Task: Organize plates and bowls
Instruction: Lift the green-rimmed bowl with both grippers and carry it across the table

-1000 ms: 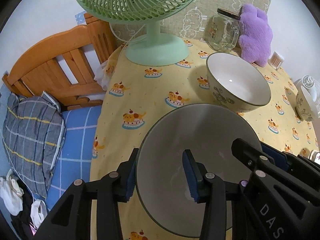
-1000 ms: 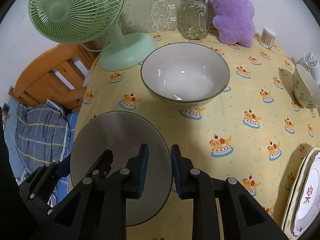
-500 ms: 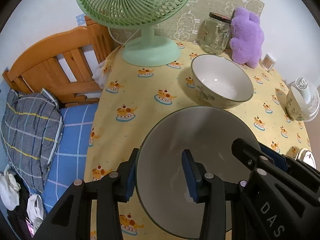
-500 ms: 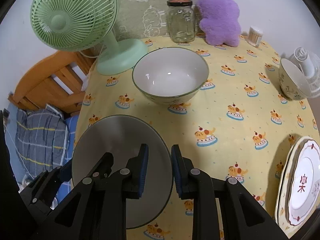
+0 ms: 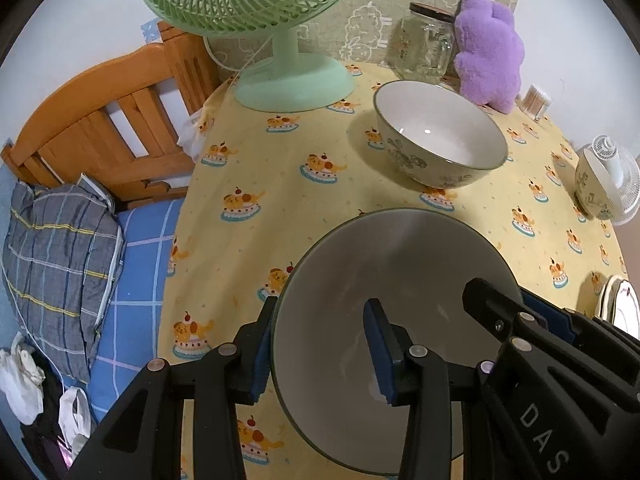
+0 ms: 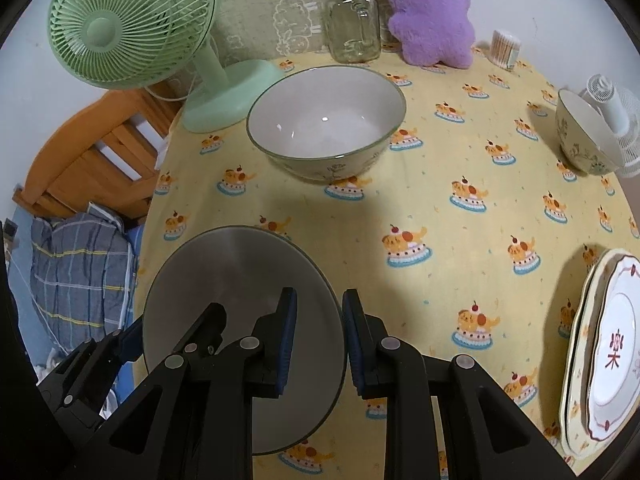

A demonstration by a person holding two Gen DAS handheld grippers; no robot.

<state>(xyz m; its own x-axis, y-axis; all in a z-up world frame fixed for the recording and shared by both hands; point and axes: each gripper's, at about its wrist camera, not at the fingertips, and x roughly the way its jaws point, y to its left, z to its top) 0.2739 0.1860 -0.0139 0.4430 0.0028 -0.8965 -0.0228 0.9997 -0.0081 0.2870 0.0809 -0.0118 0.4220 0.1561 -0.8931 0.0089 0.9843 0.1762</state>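
Note:
A large bowl (image 5: 400,280) with a grey inside and a dark rim is held between both grippers over the near left part of the yellow tablecloth (image 5: 280,208). My left gripper (image 5: 320,350) is shut on the bowl's left wall, one pad outside and one inside. The right gripper (image 6: 320,340) is shut on the same bowl's (image 6: 232,280) right rim. A second big floral bowl (image 6: 324,120) stands upright farther back. At the right edge are a small floral bowl (image 6: 584,136) and stacked plates (image 6: 600,352).
A green fan (image 6: 132,20), a glass jar (image 6: 354,20), a purple plush (image 6: 428,12) and a cotton swab tub (image 6: 506,46) line the back of the table. A small white fan (image 6: 612,108) stands beside the small bowl. A wooden bed frame (image 5: 100,120) with bedding lies left.
Both grippers have drawn back together with the grey bowl, away from the fan and the floral bowl. More of the tablecloth and the plates at the right have come into view.

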